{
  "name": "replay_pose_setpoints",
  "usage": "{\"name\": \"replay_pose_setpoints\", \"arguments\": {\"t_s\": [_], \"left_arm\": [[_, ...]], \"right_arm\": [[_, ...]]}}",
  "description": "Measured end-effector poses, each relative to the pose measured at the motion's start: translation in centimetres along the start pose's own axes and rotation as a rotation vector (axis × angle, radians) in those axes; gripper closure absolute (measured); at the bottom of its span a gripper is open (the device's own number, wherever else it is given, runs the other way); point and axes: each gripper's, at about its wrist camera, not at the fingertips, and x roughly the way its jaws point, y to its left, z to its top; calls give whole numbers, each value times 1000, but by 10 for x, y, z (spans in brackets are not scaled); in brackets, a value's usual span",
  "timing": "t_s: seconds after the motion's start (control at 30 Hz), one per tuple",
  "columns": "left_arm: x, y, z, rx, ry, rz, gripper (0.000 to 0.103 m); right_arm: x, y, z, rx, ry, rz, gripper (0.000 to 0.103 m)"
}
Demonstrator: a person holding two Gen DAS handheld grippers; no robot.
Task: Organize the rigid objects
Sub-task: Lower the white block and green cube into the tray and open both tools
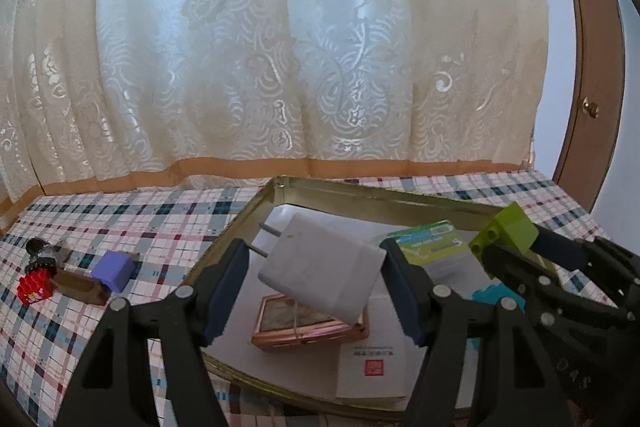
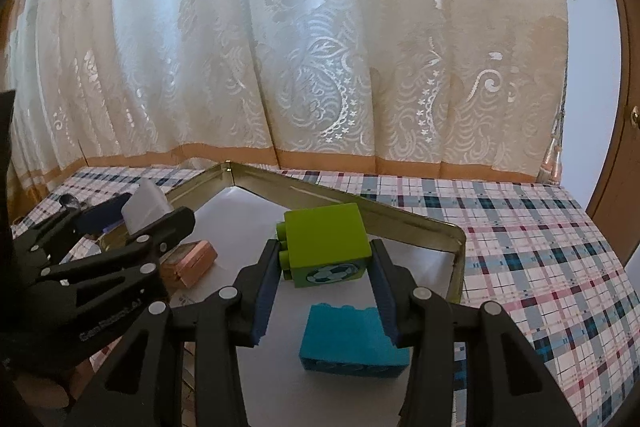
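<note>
L gripper (image 1: 316, 279) fingers clamp white charger (image 1: 320, 263) above gold tray (image 1: 372, 195) w/ pink case (image 1: 308, 327) at 6 o'clock below it, R gripper (image 2: 324, 287) fingers clamp green block (image 2: 326, 239) over tray, blue block (image 2: 352, 339) at 6 o'clock.

A tray (image 1: 340, 189) sits on the bench (image 1: 132, 223), before a curtain (image 1: 280, 47). In the tray lie a small box (image 1: 308, 327), a packet (image 1: 436, 247) and a brick (image 2: 352, 339). Left of the tray on the bench lie a cube (image 1: 113, 270) and a key bunch (image 1: 40, 267).
</note>
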Motion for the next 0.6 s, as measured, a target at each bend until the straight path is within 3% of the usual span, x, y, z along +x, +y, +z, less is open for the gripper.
{"name": "replay_pose_setpoints", "arguments": {"t_s": [0.6], "left_arm": [[14, 2, -7, 24, 48, 53, 36]], "right_arm": [[11, 7, -6, -26, 48, 10, 56]]}}
